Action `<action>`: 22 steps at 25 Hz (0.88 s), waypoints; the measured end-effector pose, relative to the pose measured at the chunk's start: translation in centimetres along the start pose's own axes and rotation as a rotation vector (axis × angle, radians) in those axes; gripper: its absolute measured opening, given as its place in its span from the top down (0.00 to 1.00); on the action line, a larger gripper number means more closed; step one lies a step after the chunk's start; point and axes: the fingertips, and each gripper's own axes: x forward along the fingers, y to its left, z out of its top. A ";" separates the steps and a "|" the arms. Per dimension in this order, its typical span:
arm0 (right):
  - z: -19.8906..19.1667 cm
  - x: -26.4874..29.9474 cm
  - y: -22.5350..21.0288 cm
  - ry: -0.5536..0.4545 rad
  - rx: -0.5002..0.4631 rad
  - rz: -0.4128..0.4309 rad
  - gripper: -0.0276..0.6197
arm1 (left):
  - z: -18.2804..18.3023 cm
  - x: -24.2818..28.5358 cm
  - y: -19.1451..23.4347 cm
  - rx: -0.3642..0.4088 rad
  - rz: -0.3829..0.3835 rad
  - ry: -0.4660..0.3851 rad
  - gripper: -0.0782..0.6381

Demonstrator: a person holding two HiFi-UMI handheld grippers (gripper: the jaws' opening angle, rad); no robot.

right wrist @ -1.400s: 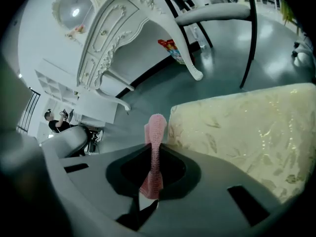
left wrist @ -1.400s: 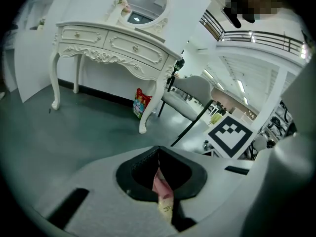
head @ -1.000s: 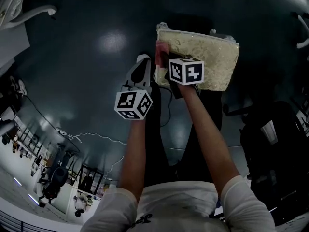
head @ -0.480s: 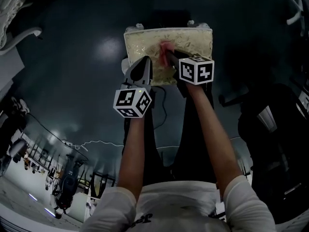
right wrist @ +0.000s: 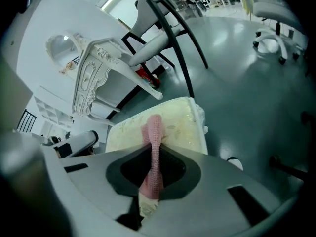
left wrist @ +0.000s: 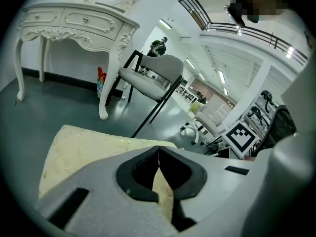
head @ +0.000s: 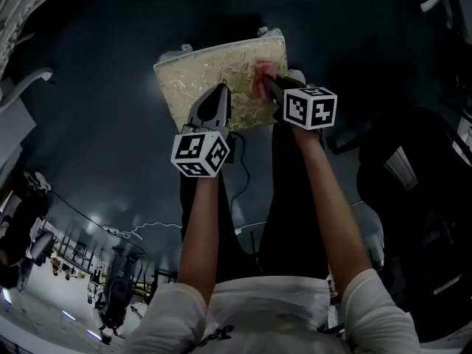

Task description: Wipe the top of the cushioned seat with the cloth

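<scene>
The cushioned seat (head: 214,68) is a cream, gold-patterned pad on the dark floor in front of me. The pink cloth (head: 260,77) is pressed on its right half, with my right gripper (head: 268,82) shut on it. In the right gripper view the cloth (right wrist: 153,132) stands up between the jaws, over the seat (right wrist: 180,127). My left gripper (head: 219,89) hangs over the seat's near middle, jaws shut with nothing in them. In the left gripper view the left gripper (left wrist: 158,151) points across the seat (left wrist: 84,147).
A white carved dressing table (left wrist: 74,21) and a grey chair on black legs (left wrist: 153,80) stand beyond the seat. A dark bulky object (head: 413,190) sits at my right. A cable (head: 240,198) lies on the floor near my legs.
My right gripper has swept the cloth from the seat's left edge across to its right side. The left gripper, earlier beside the seat over the floor, is now above it.
</scene>
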 end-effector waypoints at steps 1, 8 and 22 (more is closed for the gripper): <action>0.1 -0.5 -0.7 -0.004 0.008 -0.007 0.91 | -0.1 0.3 -0.5 0.002 -0.005 0.002 0.87; 0.4 -3.3 -6.4 -0.022 0.051 -0.145 0.90 | -0.7 1.7 -2.8 0.010 -0.028 0.012 0.87; 0.6 -3.2 -0.5 -0.039 0.032 -0.201 0.90 | 0.8 -3.6 2.3 -0.023 0.033 -0.038 0.87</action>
